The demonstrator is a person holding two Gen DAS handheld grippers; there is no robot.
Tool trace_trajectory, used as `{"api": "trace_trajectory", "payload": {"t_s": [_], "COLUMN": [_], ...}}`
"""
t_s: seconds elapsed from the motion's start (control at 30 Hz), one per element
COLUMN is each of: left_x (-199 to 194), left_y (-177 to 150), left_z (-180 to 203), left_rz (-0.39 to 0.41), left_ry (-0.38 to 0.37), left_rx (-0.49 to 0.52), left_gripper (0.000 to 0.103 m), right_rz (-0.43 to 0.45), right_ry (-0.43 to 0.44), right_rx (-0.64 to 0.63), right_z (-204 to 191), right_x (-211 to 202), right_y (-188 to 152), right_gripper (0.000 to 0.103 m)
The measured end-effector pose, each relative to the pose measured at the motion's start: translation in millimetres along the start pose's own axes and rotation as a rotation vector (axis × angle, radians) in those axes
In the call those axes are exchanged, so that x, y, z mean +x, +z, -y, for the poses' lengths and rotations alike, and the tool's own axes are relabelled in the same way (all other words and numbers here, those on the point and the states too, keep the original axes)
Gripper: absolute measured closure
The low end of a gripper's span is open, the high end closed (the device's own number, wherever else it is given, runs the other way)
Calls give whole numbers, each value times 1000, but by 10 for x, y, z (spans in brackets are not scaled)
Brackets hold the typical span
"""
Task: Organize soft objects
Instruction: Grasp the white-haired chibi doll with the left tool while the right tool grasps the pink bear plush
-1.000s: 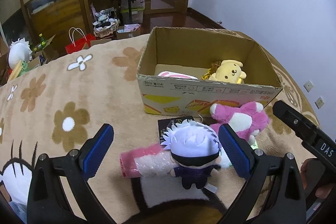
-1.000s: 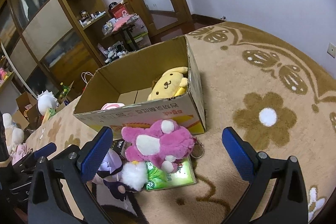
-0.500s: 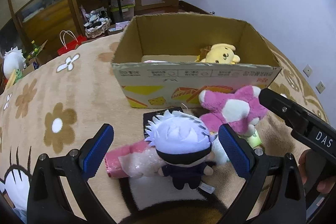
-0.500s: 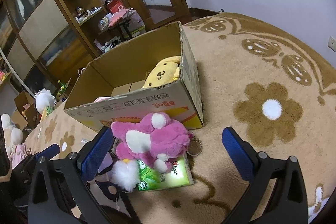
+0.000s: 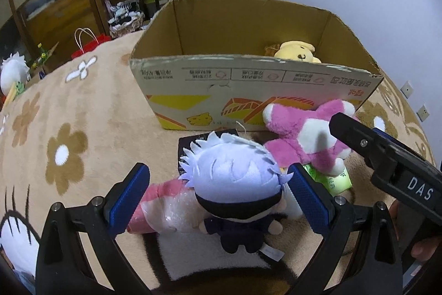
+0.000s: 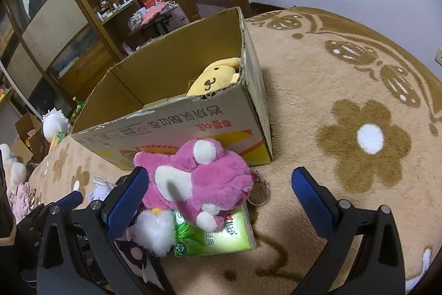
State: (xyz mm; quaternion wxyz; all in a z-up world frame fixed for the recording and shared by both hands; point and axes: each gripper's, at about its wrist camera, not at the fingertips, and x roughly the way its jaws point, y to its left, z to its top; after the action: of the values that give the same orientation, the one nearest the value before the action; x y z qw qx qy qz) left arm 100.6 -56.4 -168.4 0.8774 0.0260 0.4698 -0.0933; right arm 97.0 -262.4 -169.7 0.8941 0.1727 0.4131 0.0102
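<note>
A white-haired doll (image 5: 234,179) in dark clothes lies between the wide-apart blue pads of my left gripper (image 5: 216,196), which is open and not touching it. A pink plush (image 6: 201,179) rests against the cardboard box (image 6: 176,126), partly on a green tissue pack (image 6: 212,237). My right gripper (image 6: 221,198) is open; its left pad sits beside the pink plush (image 5: 301,137). A yellow plush (image 5: 297,54) sits inside the cardboard box (image 5: 248,76). The right gripper's body (image 5: 386,162) shows at the right of the left wrist view.
A pink bubble-wrapped roll (image 5: 160,209) lies left of the doll, and a black packet (image 5: 190,145) lies under its head. A keyring (image 6: 258,195) trails from the pink plush. Everything rests on a beige flower-patterned blanket (image 6: 359,134). Shelves and clutter stand beyond.
Both grippers have moved forward and down toward the toys. The doll now lies between the left pads, and the pink plush has come up to the right gripper's left pad.
</note>
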Motion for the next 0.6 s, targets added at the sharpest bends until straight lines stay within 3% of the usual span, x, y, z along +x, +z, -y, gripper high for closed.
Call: {"api": "trace_trajectory", "payload": {"t_s": [0.13,0.23,0.3,0.43,0.53,0.57,0.6], "left_x": [32,61,66,69,67,67,67], "left_y": [-12,-25,-28,-44,-47,-51,-58], "left_z": [11,10,7,39,69,83,100], "left_rz": [3,-3,-3,2,0,-3,-6], "left_ry": [28,14,6,25,4,-3,-14], "left_rx": [20,16,11,39,49,52,58], "left_gripper": [4,4,4,8,20,27,34], "right_rz": [-20,-21,-29,-46,-34,-32,-30], "right_ry": [30,39,34,58,52,53,57], "right_rx": [20,21,7,32,16,19,26], "right_z": [11,-9,-27,-10,-19,-8,7], "right_x": [48,56,85,118,92,89,85], "right_y": [5,1,-8,-32,-32,-32,-33], "right_gripper": [12,14,27,39,49,57,58]}}
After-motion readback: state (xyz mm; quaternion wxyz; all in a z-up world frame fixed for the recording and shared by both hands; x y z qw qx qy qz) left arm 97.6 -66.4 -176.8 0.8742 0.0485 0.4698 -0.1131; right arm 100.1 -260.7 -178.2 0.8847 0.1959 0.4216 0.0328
